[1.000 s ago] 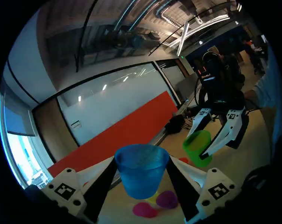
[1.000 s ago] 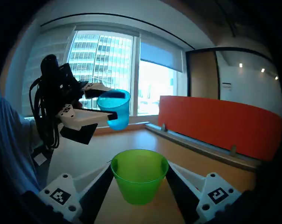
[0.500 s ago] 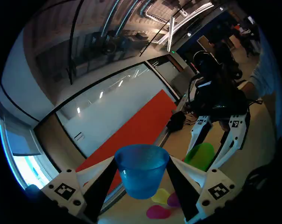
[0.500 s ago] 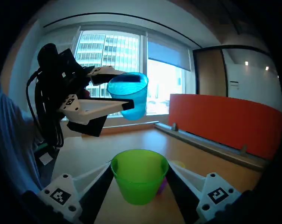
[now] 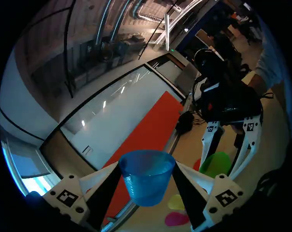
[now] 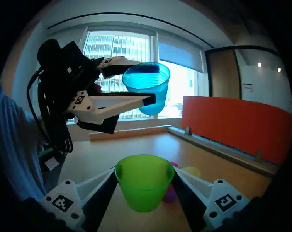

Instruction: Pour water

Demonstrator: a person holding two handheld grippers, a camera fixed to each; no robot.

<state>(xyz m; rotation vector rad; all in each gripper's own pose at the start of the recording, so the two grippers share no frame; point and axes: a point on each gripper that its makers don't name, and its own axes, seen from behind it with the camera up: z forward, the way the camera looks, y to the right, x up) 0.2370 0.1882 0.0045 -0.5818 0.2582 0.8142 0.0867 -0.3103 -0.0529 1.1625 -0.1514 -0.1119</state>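
**Two cups held in the air, blue above green**

A wide window [image 6: 119, 50] fills the far wall in the right gripper view, with tall buildings outside. To its right a long orange partition [image 6: 238, 123] runs along the back edge of the wooden counter [image 6: 107, 154]. A light blue sleeve [image 6: 11, 154] shows at the left edge of that view, next to a bundle of black cables behind the other tool.

The left gripper [image 6: 153, 85] reaches in from the left, raised well above the counter. Its two white fingers are clenched on the blue cup [image 6: 148, 87], one pressing each side of the wall. The cup sits high against the bright window with its mouth upward and leans only slightly. It is higher than the green cup and farther from the camera. In the left gripper view the same blue cup is pinched between the near fingers, and the room behind it slants steeply. Whether it holds water cannot be told.

The right gripper [image 6: 145, 174] is low in its own view and is grasping the green cup [image 6: 145, 185], which is wedged upright between both fingers with its open mouth up. The green cup is off the counter and its inside looks bare.

Small coloured pieces lie on the counter just beyond the green cup. These are a yellow piece [image 6: 191, 171] and a purple piece [image 6: 170, 193], partly hidden by the cup's side. Their shape is too small to make out.
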